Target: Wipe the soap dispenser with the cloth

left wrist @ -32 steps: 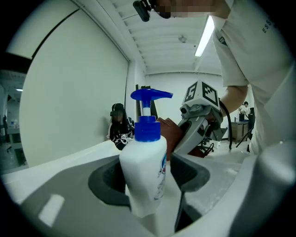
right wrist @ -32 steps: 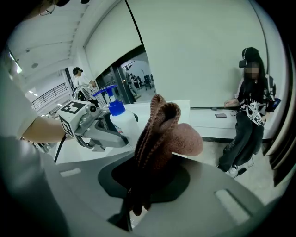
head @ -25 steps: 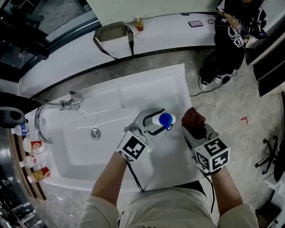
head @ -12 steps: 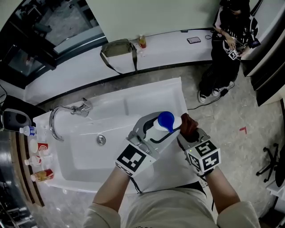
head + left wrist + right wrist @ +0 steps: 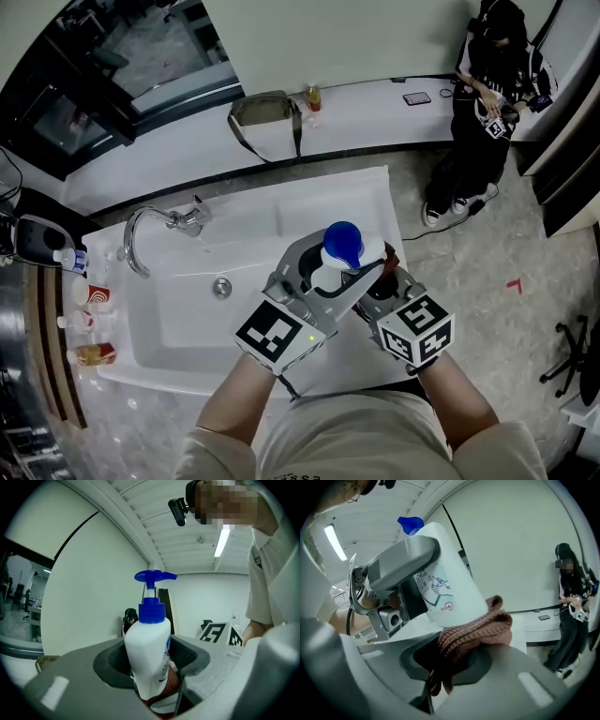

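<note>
Brown knitted cloth is sitting pinched in your right gripper, whose jaws are closing tight on it, and it is pressing against the lower side of the soap dispenser. Your left gripper is clamping the white body, holding it raised over the right end of the sink, blue pump up. You are judged to be wiping now; next, slide the cloth along the body while gripping firmly
</note>
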Available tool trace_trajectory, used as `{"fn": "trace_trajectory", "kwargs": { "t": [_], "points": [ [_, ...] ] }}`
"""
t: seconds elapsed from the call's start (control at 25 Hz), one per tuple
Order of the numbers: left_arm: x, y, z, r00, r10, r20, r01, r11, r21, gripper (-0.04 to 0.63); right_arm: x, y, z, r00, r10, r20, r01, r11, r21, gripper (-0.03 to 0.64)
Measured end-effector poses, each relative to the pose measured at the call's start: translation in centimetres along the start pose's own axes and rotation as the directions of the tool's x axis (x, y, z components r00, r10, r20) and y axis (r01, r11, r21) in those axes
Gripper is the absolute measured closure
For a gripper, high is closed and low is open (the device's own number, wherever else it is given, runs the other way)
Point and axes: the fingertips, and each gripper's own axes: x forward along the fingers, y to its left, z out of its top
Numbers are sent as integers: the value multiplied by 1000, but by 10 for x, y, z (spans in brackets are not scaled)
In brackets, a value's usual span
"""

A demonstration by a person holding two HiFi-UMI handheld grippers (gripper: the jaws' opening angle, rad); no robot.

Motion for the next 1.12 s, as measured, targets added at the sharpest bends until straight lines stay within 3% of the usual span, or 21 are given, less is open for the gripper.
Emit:
{"fn": "trace_trajectory", "kwargs": {
  "t": [0.32,0.48,0.64,0.8,1.12],
  "points": [
    [-4,-4,-1,1000,-6,12,6,1000,0,365,3,40,-9,984,180,5,-180,984,-19,537],
    [-7,8,-16,1000,13,-22,-13,1000,17,365,-2,44,-18,977,214,-16,-214,976,-34,537],
    [-8,19,-31,997,29,-73,-26,999,36,365,-11,24,-19,985,171,-30,-172,985,-32,537],
    [-2,23,-46,996,13,-85,-7,998,70,365,-24,-16,-24,996,44,-81,-51,995,-82,537],
    [16,32,-134,982,-36,-185,58,992,112,365,-27,-77,-26,993,-80,-88,78,997,-29,537]
  ]
}}
